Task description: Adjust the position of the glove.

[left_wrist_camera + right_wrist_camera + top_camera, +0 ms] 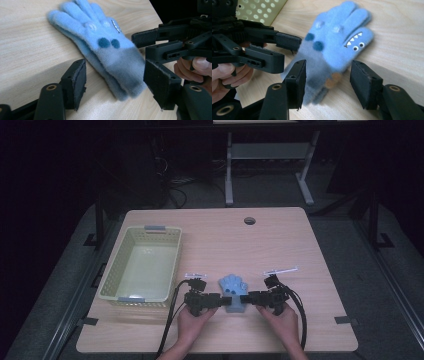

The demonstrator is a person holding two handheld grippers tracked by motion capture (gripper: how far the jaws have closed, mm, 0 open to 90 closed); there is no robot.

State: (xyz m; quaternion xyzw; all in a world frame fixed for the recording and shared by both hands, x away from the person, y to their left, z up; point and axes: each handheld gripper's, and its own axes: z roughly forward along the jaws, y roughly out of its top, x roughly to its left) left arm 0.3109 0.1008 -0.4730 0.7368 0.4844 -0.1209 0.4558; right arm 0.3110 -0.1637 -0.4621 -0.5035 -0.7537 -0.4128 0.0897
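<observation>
A pair of fuzzy light-blue gloves (pixel 233 286) lies stacked on the wooden table (pixel 280 245), fingers pointing away from me, grey cuffs toward me. The gloves (pixel 337 42) carry dark blue dots and a toothy monster face. My left gripper (pixel 223 301) comes at the cuff from the left, my right gripper (pixel 247 298) from the right. In the left gripper view the left gripper (pixel 116 75) is open with the cuff (pixel 125 72) between its jaws. My right gripper (pixel 328 72) is also open astride the cuff end. Each gripper view shows the other gripper (pixel 160 45) close opposite.
A pale yellow-green perforated basket (pixel 110 271), empty, stands at the table's left, its corner (pixel 259 10) just beyond the left gripper. A round cable hole (pixel 249 220) sits near the far edge. Two small white strips (pixel 280 270) lie on the wood behind the grippers.
</observation>
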